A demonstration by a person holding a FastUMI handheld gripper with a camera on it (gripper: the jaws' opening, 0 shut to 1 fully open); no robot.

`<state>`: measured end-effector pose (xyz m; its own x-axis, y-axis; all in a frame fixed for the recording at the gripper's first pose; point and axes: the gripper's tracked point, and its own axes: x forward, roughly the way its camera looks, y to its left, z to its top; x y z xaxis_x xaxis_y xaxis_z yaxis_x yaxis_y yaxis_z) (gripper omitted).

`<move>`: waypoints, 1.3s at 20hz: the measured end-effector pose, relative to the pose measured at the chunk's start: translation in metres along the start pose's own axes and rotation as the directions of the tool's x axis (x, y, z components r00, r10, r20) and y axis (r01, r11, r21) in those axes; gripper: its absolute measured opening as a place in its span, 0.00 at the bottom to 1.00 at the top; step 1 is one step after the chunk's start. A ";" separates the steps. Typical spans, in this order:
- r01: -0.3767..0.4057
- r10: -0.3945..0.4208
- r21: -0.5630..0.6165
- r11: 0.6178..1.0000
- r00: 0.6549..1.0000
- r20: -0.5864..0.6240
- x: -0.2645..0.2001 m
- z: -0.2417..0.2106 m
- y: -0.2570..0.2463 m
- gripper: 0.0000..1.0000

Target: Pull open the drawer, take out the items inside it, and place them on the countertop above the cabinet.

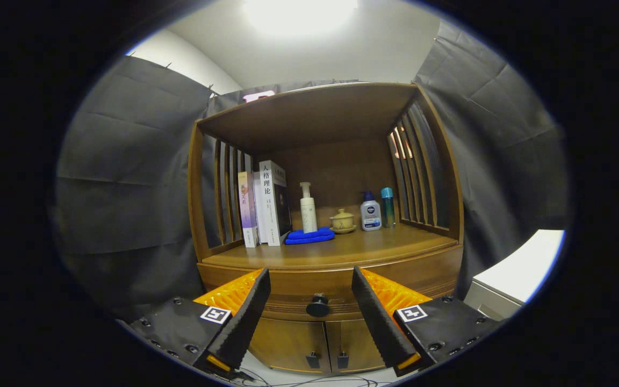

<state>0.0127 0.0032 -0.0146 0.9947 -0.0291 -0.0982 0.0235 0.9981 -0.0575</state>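
Observation:
A wooden cabinet (422, 269) stands ahead of me. Its drawer (293, 301) is closed, with a round dark knob (318, 306) at the middle of its front. My gripper (311, 279) is open and holds nothing; the knob sits between the two fingers, a little beyond them. The countertop (352, 244) above the drawer holds upright books (266, 204), a folded blue cloth (309, 236), a white pump bottle (308, 208), a small lidded ceramic cup (343, 221), a white lotion bottle (371, 212) and a slim teal bottle (388, 206). The drawer's inside is hidden.
Two lower cabinet doors (315, 338) with small dark handles sit under the drawer. Slatted wooden sides (419, 172) and a wooden top enclose the shelf space. A white box-like surface (519, 269) stands to the right. Cables lie on the floor (309, 380) below.

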 end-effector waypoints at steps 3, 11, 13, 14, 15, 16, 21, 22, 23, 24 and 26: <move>-0.013 0.013 -0.013 1.000 1.000 -0.019 0.018 -0.011 0.000 0.96; -0.002 0.004 0.015 1.000 0.992 -0.129 0.065 -0.059 -0.001 0.95; 0.004 -0.003 0.008 1.000 0.989 -0.145 0.073 -0.069 -0.002 0.95; 0.005 -0.004 0.008 1.000 0.988 -0.157 0.077 -0.075 -0.002 0.95; 0.004 -0.002 0.011 1.000 0.986 -0.165 0.080 -0.080 -0.002 0.95; 0.006 -0.003 0.017 1.000 0.986 -0.170 0.083 -0.084 -0.001 0.93; 0.018 -0.010 0.033 0.999 0.975 -0.224 0.095 -0.110 -0.008 0.74; 0.029 -0.022 0.030 0.999 0.974 -0.224 0.097 -0.111 -0.012 0.70; 0.033 -0.025 0.031 0.999 0.974 -0.224 0.098 -0.111 -0.011 0.65; 0.045 -0.039 0.023 0.999 0.974 -0.221 0.102 -0.112 -0.016 0.60; 0.040 -0.033 0.025 0.999 0.973 -0.230 0.102 -0.115 -0.014 0.53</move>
<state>0.1025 -0.0205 -0.1376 0.9438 -0.0743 -0.3220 0.0658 0.9971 -0.0370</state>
